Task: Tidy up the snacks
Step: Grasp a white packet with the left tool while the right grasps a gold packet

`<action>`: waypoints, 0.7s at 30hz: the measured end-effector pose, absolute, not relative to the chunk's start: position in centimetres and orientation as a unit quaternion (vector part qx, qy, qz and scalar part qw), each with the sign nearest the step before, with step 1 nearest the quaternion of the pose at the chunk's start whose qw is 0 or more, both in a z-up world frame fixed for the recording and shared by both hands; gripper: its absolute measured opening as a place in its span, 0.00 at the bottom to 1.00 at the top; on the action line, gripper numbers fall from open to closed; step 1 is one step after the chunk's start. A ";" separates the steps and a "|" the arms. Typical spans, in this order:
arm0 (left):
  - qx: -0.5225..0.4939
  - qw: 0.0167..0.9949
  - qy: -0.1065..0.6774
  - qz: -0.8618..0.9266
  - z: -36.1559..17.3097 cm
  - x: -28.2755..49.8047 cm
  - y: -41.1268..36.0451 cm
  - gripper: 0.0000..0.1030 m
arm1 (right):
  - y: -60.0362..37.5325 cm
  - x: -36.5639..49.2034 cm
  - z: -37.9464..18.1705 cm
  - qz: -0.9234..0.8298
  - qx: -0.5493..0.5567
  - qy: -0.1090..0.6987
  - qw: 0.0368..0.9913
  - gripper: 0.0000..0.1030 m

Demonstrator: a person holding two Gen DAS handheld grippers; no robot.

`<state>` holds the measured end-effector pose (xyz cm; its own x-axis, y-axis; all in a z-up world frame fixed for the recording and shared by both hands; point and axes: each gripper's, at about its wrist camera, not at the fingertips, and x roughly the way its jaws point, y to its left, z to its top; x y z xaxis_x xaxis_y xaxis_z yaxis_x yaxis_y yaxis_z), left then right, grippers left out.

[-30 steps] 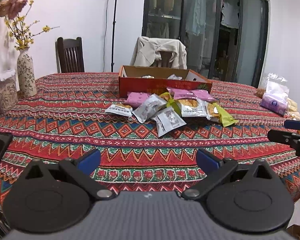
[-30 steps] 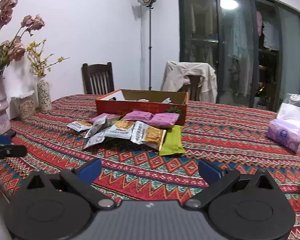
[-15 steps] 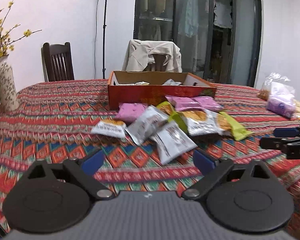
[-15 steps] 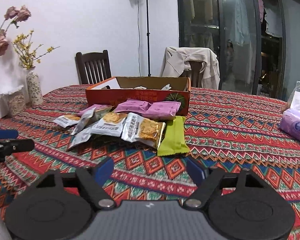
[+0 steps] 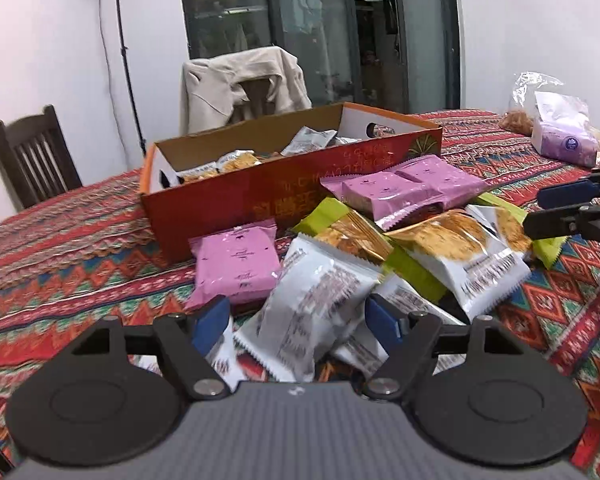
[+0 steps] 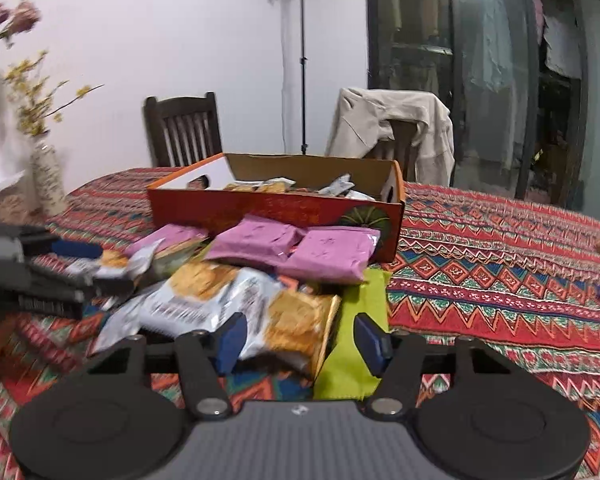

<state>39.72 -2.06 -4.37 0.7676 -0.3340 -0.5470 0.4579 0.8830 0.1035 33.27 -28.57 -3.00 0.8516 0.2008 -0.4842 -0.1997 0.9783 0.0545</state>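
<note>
Patterned tablecloth (image 5: 80,248) — white packet (image 5: 316,300) between left gripper's (image 5: 296,320) jaws.

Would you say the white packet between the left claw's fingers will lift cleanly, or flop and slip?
The white packet looks puffy and crinkled, so probably light and floppy. Its glossy film may slip. It overlaps other packets, so neighbours may shift.

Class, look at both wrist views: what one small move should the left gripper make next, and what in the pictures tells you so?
Probably ease forward and close on the white snack packet. The left gripper, whose jaws have just been closing, already straddles it, but the pads do not seem to press it yet. The cardboard box behind already holds packets, so it looks like the destination.
</note>
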 end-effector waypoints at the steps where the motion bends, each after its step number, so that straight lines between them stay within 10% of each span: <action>1: 0.108 0.932 0.268 -0.219 -4.4 40.3 -1.9 0.75 | -28.7 33.9 -3.1 0.109 0.006 0.254 0.961 0.55; 5: 0.033 0.916 0.301 -0.263 -5.0 42.5 -0.3 0.77 | -28.5 35.0 -2.9 0.152 -0.024 0.249 0.956 0.57; 12: -0.007 0.914 0.296 -0.277 -4.7 42.0 0.7 0.38 | -27.3 34.1 -3.8 0.219 -0.202 0.250 0.921 0.68; 21: -0.047 0.930 0.254 -0.262 -1.7 37.3 1.5 0.35 | -25.8 37.0 -5.4 0.253 -0.303 0.213 0.894 0.67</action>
